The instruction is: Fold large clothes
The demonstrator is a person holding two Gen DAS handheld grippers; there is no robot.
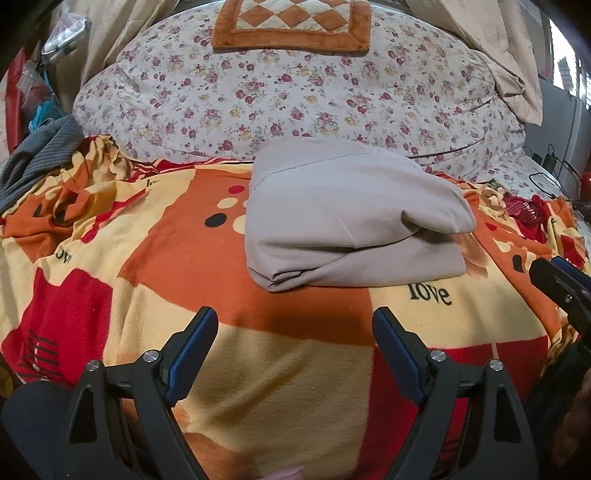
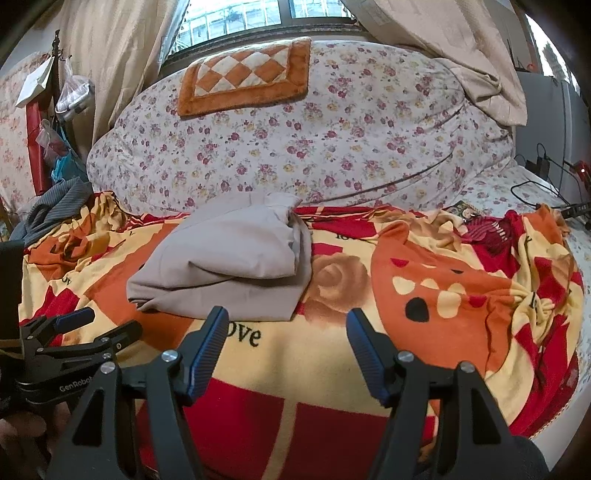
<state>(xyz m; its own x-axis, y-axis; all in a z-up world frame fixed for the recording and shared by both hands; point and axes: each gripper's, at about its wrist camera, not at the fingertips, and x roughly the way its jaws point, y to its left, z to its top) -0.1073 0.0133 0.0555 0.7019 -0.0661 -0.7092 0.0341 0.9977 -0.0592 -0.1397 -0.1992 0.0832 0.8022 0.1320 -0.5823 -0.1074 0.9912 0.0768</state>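
The left gripper point(image 1: 295, 328) points down and forward over the blanket point(image 1: 303, 369), its two blue-padded fingers point(image 1: 192, 350) spread wide with only blanket showing in the gap, so it is released and grasps nothing. The right gripper point(image 2: 286, 326) is tilted downward the same way, just beside it; its jaws also stand apart over bare blanket and are empty. Each tool appears in the other's view only as a fragment: the right one cuts in at the right edge of the left wrist view, and the left one, with part of a printed brand name on its black body, sits at the lower left of the right wrist view. Of the person, only a blurred bit of hand point(image 2: 22, 432) shows at that corner, and dark sleeve fabric fills the bottom corners. The folded beige garment point(image 1: 351, 218) lies ahead of both grippers on the orange, red and yellow blanket, untouched by either, its top layer bulging over a flatter bottom layer; what kind of garment it is cannot be told. Behind it rises a floral quilt point(image 1: 295, 96) with an orange checkered mat point(image 1: 291, 26) on top, its upper edge cut off in the left view. A grey striped cloth point(image 1: 40, 155) lies crumpled at the far left.
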